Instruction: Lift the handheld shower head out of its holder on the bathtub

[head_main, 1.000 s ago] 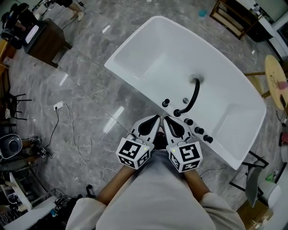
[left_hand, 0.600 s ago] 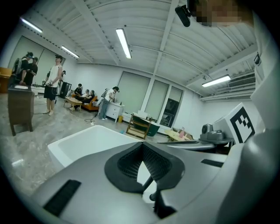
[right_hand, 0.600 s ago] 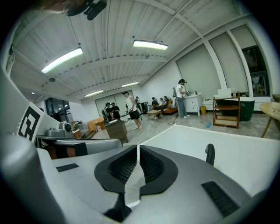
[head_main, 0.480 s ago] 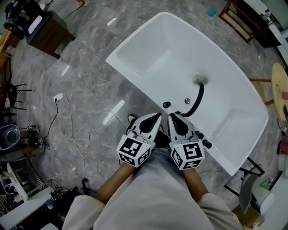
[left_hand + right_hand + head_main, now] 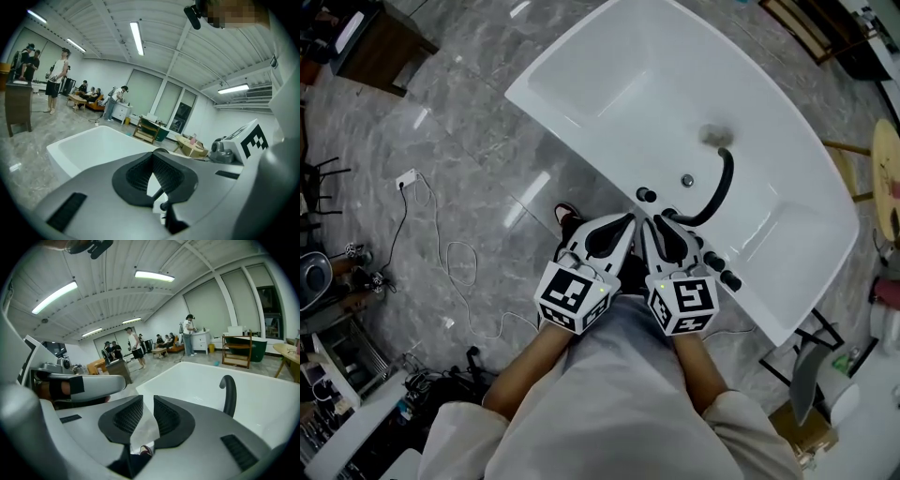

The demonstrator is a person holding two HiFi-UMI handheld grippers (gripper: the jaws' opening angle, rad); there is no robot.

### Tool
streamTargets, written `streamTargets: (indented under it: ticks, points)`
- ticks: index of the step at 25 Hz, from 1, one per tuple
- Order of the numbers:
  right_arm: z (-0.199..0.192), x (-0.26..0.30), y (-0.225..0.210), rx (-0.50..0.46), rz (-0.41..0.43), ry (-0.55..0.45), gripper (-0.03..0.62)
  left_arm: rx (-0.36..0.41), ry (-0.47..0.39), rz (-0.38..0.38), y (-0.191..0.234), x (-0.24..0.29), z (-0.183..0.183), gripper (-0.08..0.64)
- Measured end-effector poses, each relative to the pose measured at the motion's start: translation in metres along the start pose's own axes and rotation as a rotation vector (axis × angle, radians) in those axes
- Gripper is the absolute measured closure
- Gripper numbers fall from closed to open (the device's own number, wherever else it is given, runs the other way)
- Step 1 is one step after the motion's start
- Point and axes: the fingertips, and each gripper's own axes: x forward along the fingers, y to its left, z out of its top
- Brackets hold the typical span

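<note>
As the black handheld shower head (image 5: 731, 279) sits, seemingly the end fitting, on the white bathtub's (image 5: 577, 141) near rim, right hand-held gripper (image 5: 651, 223) beside it has just been opening: narrow gap, empty, likely readying to take it. Left hand-held gripper (image 5: 628, 219): closed, empty.

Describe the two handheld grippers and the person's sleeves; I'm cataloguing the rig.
The left gripper and right gripper have pale grey shells with black, ribbed fingers. Each carries a white cube printed with black square markers. The person's sleeves are light grey. The right gripper's jaws have just been opening, with nothing between them.
</note>
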Motion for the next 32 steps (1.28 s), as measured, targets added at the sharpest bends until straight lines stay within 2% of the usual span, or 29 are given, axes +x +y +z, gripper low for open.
streamTargets:
  ticks: [6, 13, 20, 32]
  points:
    - [-0.023, 0.022, -0.012, -0.011, -0.061, 0.046, 0.470, -0.053, 0.037, 0.005, 0.014, -0.002, -0.016, 0.563]
    - [-0.048, 0.044, -0.039, -0.025, -0.142, 0.101, 0.421, -0.066, 0.066, 0.007, 0.020, 0.003, -0.022, 0.563]
    - [-0.082, 0.070, -0.056, -0.012, -0.171, 0.167, 0.401, -0.113, 0.103, 0.028, 0.031, 0.004, -0.035, 0.563]
    - [-0.131, 0.102, -0.067, 0.010, -0.204, 0.250, 0.393, -0.133, 0.159, 0.025, 0.031, 0.004, -0.056, 0.563]
